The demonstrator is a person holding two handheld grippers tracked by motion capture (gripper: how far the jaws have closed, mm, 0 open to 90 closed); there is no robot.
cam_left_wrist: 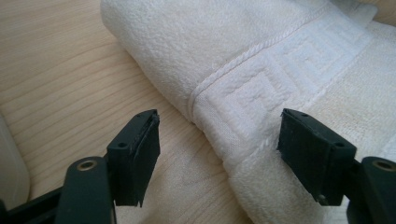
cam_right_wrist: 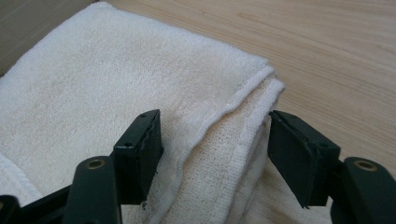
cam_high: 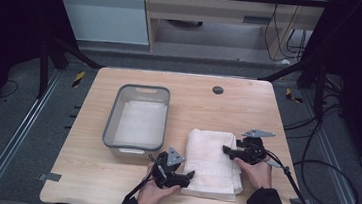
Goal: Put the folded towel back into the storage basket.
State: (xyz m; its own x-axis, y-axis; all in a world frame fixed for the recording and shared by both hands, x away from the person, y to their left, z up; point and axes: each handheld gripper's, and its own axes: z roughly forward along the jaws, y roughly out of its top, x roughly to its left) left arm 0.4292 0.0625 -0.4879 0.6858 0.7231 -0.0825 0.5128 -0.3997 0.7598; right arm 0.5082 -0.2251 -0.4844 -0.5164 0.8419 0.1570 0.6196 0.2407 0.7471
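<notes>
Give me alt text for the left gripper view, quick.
The left gripper has its two black jaws spread wide on either side of the folded edge of a white towel, not pressing it. The towel has a raised key-pattern border and lies on the light wooden table.

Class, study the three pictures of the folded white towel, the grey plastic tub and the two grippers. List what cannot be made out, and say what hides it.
- Folded white terry towel, high view: its near left corner is covered by the left gripper.
- Towel layers, right gripper view: how many lie beneath the top fold cannot be counted.
- Grey plastic tub, left gripper view: cut off by the left edge.
- Right gripper, high view: jaws too small to judge.
</notes>
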